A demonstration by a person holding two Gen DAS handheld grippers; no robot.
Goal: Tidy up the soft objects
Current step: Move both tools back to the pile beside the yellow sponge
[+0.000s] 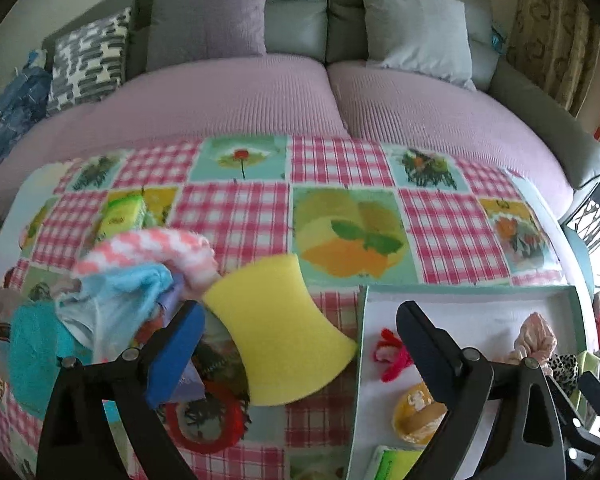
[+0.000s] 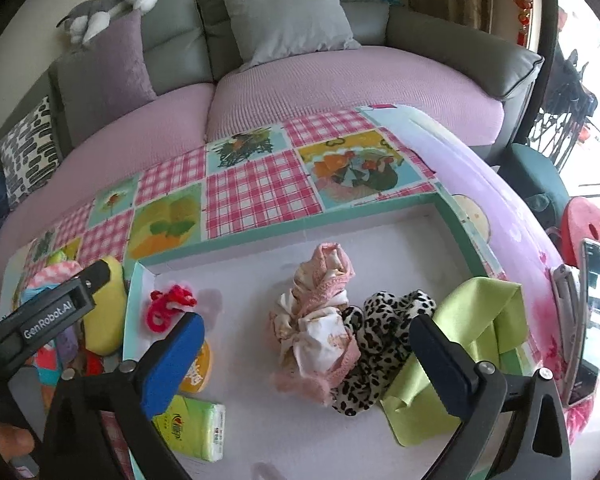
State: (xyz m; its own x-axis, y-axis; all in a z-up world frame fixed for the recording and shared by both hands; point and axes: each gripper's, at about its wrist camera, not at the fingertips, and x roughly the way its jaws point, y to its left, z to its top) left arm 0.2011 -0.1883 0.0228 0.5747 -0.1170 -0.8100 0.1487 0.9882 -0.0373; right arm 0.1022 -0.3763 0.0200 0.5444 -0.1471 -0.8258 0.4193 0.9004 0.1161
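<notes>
pile: pink-white, light-blue and teal soft cloths (image 1: 112,280) heaped at table's left | left gripper (image 1: 300,332): jaws apart, curved yellow foam sponge (image 1: 280,328) between them, ungrasped | white shallow tray with teal rim (image 2: 300,236): holds sorted items | right gripper (image 2: 306,344): jaws apart over pink-cream fabric scrunchie (image 2: 320,320), apparently placed | next: close on sponge, carry into tray

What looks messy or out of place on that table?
The yellow sponge lies askew on the tablecloth, outside the tray, against a jumbled heap of cloths. Inside the tray, a leopard-print scrunchie overlaps a pink one.
</notes>
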